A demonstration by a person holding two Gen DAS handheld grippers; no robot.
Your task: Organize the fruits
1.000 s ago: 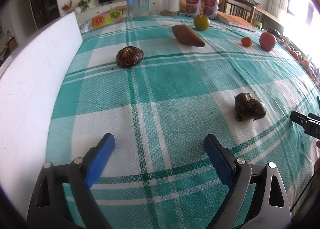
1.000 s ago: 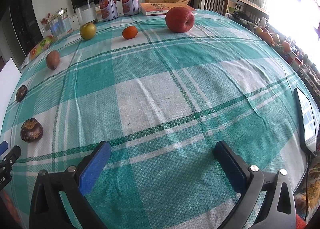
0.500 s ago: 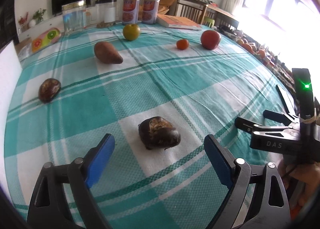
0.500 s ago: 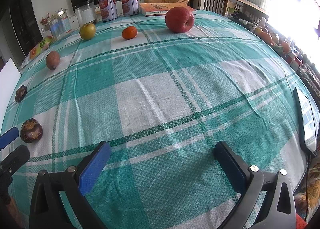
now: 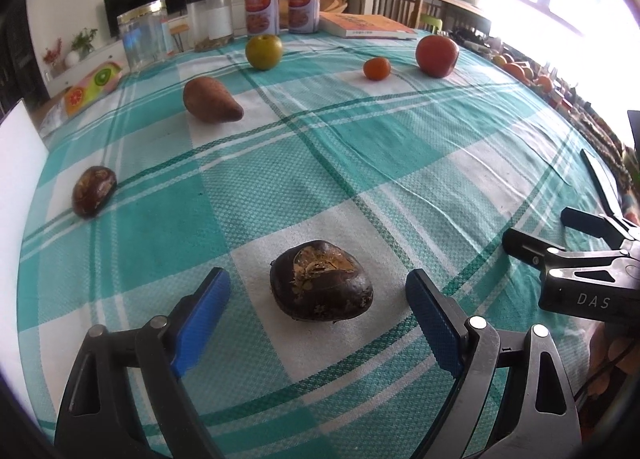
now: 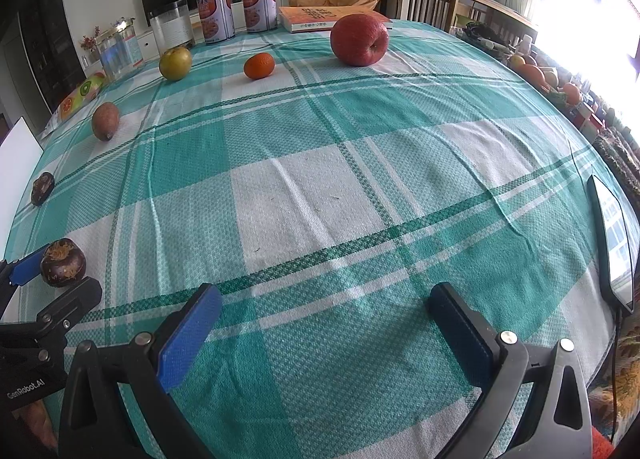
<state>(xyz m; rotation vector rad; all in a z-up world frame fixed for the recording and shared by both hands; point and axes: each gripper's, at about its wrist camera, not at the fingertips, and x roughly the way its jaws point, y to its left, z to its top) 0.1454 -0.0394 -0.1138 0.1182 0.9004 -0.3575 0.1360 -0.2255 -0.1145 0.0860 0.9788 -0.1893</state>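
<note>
My left gripper (image 5: pixel 318 295) is open, its blue pads on either side of a dark brown mangosteen (image 5: pixel 321 286) lying on the checked cloth, not touching it. The same fruit (image 6: pixel 63 263) shows between the left gripper's fingers in the right wrist view. A second dark mangosteen (image 5: pixel 93 191) lies far left, a brown pear-shaped fruit (image 5: pixel 211 100) behind it, then a green apple (image 5: pixel 263 52), a small orange (image 5: pixel 376 68) and a red apple (image 5: pixel 436 56). My right gripper (image 6: pixel 324 311) is open and empty over bare cloth near the front edge.
A white board (image 5: pixel 18 163) stands along the table's left side. Two cans (image 5: pixel 262 13), glass jars (image 5: pixel 142 41) and a book (image 5: pixel 366 26) line the far edge. A phone (image 6: pixel 614 243) lies at the right edge. A snack bag (image 5: pixel 92 87) lies far left.
My left gripper has swung right and moved in on the near mangosteen, which now lies between its open fingers. The right gripper has stayed still.
</note>
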